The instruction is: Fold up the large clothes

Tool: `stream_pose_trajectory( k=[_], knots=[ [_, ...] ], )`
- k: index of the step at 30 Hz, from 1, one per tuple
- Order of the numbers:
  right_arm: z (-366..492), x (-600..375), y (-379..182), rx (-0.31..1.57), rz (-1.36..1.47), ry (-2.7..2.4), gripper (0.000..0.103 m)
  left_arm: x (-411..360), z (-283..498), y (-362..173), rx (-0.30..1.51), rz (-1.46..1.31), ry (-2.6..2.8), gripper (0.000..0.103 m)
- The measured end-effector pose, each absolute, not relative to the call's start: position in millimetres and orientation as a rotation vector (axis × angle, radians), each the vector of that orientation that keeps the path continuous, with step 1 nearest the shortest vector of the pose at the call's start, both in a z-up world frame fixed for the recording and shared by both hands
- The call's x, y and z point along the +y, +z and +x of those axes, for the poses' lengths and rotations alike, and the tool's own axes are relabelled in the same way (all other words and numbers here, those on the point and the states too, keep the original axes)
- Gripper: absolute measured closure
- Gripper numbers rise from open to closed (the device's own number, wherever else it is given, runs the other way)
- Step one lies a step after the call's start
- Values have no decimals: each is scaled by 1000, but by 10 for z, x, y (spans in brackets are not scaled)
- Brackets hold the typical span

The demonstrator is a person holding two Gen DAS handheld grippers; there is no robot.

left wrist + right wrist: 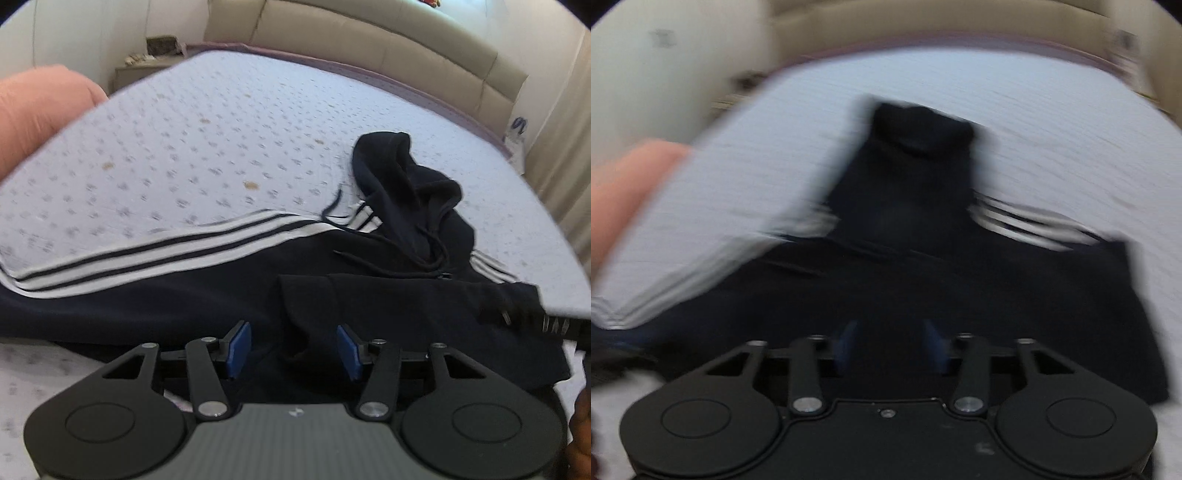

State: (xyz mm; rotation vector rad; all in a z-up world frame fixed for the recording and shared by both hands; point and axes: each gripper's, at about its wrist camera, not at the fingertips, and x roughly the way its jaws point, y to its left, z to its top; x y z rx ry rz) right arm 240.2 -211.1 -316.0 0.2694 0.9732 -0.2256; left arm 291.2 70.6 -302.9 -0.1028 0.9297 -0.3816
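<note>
The dark hoodie (369,291) (white-striped sleeves) is lying spread across the bed (184,147), hood toward the headboard. The left hand-held gripper (294,349) is hovering over it, jaws wide, nothing between. The right hand-held gripper (891,345) is standing partly open, also empty.

Soft daylight; right view motion-blurred.

The left gripper (294,349) pointed steeply downward, toward 12 o'clock in its own view. Its blue pads (239,347) stood apart with nothing clamped between them. The right gripper (892,345) was pitched downward likewise; its view was motion-blurred. Its blue pads (846,341) stood apart, at a narrower gap than the left pair, gripping nothing.
</note>
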Motion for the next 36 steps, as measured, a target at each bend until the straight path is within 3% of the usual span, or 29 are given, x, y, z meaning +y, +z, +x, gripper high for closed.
stream_pose_trajectory(
  k=[1,4,7,9,10,11,20,24,25,28,32,36],
  knots=[
    [2359,-2248,-3231,999,263,-284,76,702,2950,-3066,936,-125,-394,45],
    [2240,-2519,-3450,1063,225,-412,80,644,3089,-3231,971,-186,-405,37],
    [2217,-2611,-3666,1121,222,-452,80,594,3259,-3442,1051,-254,-443,41],
    [2238,-2591,-3696,1107,210,-455,80,512,3349,-3563,1098,-263,-445,69],
    [2258,-2578,-3703,1106,194,-454,80,449,3376,-3591,1106,-235,-445,96],
    [2232,-2570,-3697,1103,189,-457,80,394,3379,-3587,1093,-209,-454,98],
    [2043,-2636,-3212,978,274,-476,80,528,3365,-2728,780,-209,-507,99],
    [2021,-2716,-3178,934,276,-531,80,722,3435,-2932,850,-61,-391,96],
    [2029,-2723,-3229,950,267,-543,80,728,3463,-3066,901,-26,-385,89],
    [2113,-2780,-3570,1080,259,-563,80,681,3476,-3471,1001,79,-323,81],
    [2168,-2773,-3608,1136,218,-521,78,714,3311,-3250,882,16,-295,71],
    [2218,-2691,-3331,1039,215,-478,78,569,3205,-2959,799,-41,-405,73]
  ],
)
